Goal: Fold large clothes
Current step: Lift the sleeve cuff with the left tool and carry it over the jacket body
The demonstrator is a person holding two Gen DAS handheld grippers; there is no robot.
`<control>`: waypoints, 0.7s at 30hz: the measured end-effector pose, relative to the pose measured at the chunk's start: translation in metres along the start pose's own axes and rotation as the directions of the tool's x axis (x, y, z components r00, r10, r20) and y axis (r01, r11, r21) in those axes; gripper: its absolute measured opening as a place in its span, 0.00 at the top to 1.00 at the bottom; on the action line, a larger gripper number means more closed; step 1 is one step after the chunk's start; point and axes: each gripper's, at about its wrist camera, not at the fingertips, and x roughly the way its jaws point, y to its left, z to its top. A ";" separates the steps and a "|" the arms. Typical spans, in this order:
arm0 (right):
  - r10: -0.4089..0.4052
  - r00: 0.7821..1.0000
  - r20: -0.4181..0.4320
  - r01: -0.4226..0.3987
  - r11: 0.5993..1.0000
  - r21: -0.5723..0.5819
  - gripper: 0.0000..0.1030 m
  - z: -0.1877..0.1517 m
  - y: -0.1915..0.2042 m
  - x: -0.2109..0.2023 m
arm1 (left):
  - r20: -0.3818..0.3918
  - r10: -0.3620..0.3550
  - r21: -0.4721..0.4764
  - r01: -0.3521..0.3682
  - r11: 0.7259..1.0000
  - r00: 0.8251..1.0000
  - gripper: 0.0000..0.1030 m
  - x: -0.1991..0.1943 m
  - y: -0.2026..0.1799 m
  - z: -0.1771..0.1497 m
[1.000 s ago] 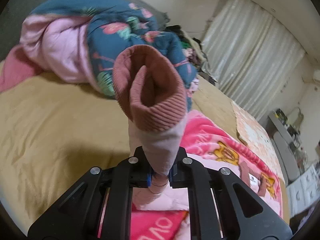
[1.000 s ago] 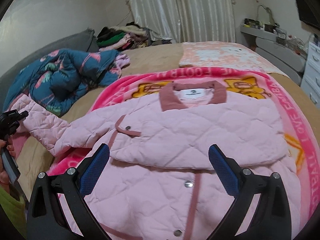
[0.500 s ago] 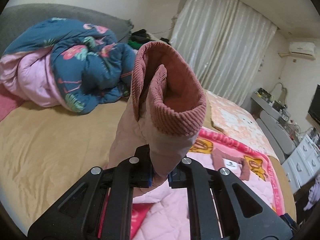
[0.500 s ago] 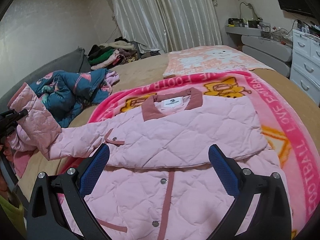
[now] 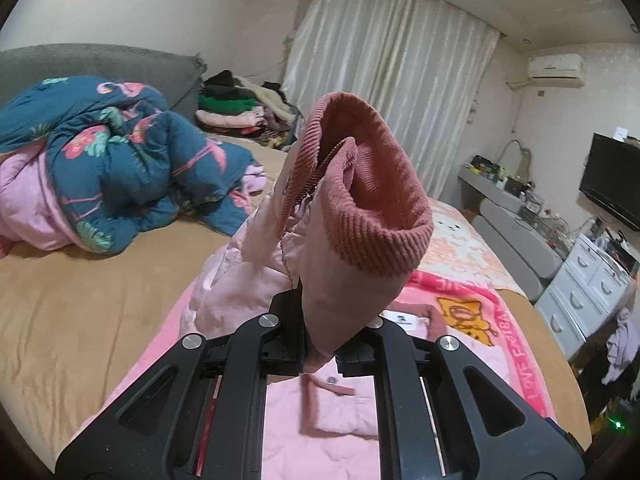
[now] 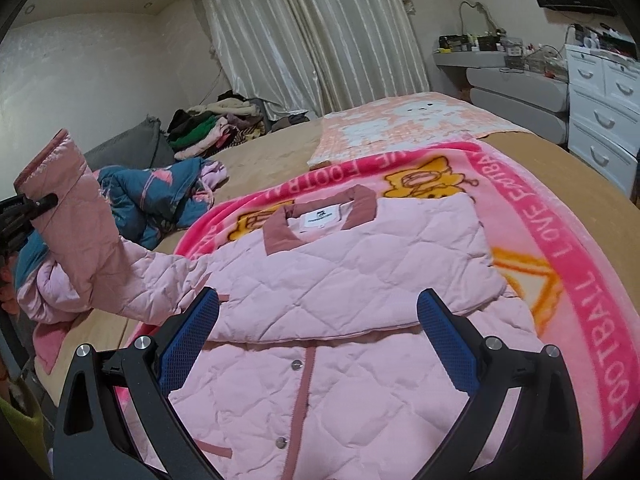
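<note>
Left hand-held gripper (image 5: pixel 320 354) clenched on the jacket sleeve (image 6: pixel 80 240); right hand-held gripper (image 6: pixel 316 346) released. Lay the cuff flat across the quilted jacket (image 6: pixel 360 268).

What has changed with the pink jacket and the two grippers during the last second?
The left gripper, shut on the sleeve near its ribbed cuff, has lifted it off the bed and carried it toward the jacket body. In the right wrist view the sleeve now stands well above the bed. Nothing was let go. The right gripper stays open above the jacket front, touching nothing; the other sleeve remains folded across the chest.
</note>
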 end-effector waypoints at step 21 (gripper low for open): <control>-0.041 0.998 0.045 0.034 0.990 0.140 0.04 -0.010 -0.075 -0.028 | -0.142 -0.218 0.065 0.229 0.971 0.965 0.97 0.033 -0.121 -0.042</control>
